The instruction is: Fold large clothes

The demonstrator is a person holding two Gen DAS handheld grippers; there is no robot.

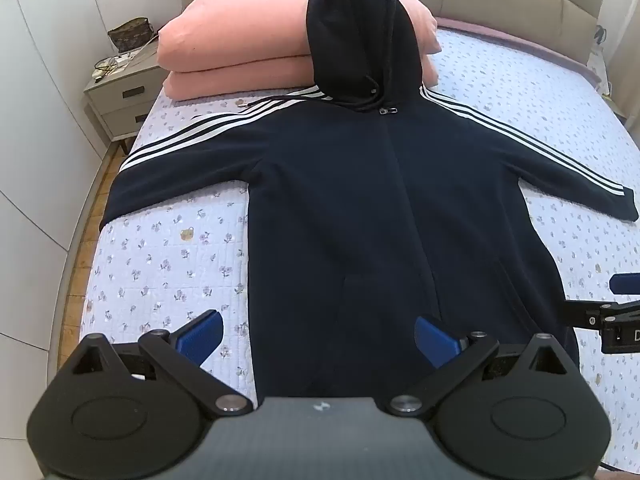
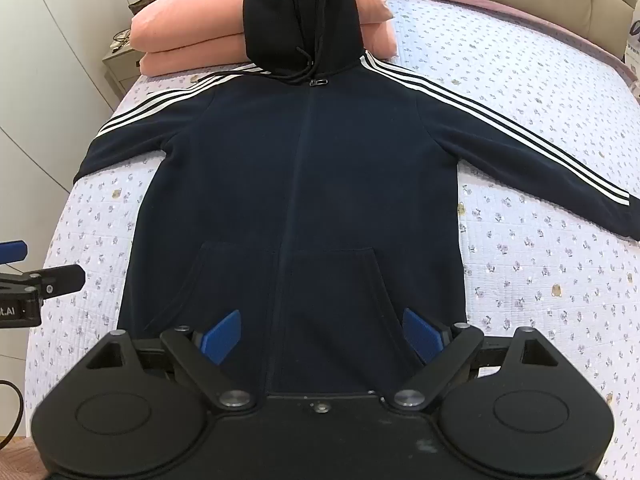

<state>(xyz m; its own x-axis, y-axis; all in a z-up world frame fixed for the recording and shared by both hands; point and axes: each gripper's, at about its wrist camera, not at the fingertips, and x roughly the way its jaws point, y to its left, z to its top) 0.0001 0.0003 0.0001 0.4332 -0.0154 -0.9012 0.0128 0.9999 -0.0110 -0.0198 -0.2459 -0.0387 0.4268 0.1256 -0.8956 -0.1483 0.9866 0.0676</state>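
A dark navy zip hoodie with white sleeve stripes lies flat, front up, on the bed, both sleeves spread out; it also shows in the right wrist view. Its hood rests up against the pink pillows. My left gripper is open and empty above the hem's left part. My right gripper is open and empty above the hem near the front pocket. Each gripper's tip shows at the edge of the other's view.
Two stacked pink pillows lie at the head of the bed. The floral quilted bedspread covers the mattress. A grey nightstand with a bag stands left of the bed, next to white wardrobe doors.
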